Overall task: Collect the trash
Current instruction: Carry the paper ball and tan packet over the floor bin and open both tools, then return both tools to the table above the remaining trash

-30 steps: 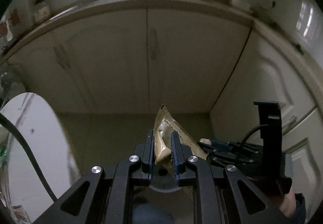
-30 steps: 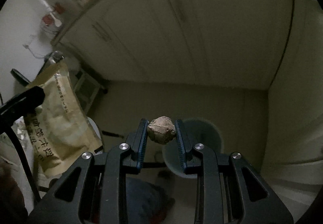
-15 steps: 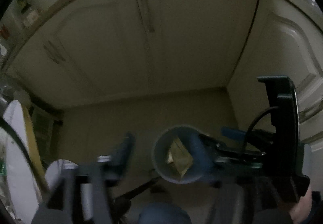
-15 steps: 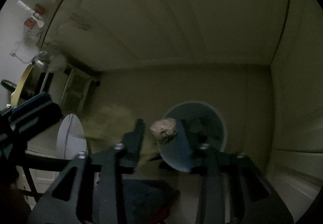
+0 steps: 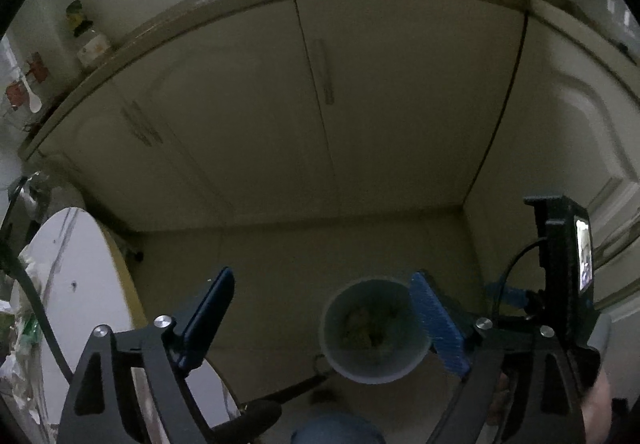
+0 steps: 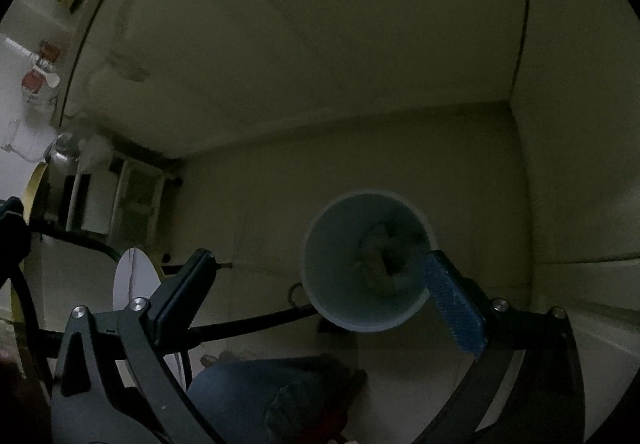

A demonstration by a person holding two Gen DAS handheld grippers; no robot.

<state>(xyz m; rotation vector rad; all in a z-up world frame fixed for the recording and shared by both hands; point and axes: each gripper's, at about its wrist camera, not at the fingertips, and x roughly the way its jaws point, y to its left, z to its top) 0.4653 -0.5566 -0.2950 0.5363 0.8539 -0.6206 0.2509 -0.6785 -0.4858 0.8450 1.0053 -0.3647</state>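
Note:
A pale blue round bin (image 5: 374,332) stands on the floor below both grippers; it also shows in the right wrist view (image 6: 366,260). Crumpled trash (image 5: 368,326) lies at its bottom, also seen in the right wrist view (image 6: 384,256). My left gripper (image 5: 324,320) is open and empty above the bin's left side. My right gripper (image 6: 320,294) is open and empty over the bin. The right gripper's body with its small screen (image 5: 568,272) shows at the right of the left wrist view.
Cream cabinet doors (image 5: 312,104) fill the back and the right side. A white round tabletop with a yellow edge (image 5: 80,284) is at the left. A black cable (image 6: 248,322) runs over the floor by the bin. The person's blue-clad leg (image 6: 272,400) is below.
Both grippers have opened. The tan packet left the left gripper and the crumpled ball left the right gripper; both now lie in the bin.

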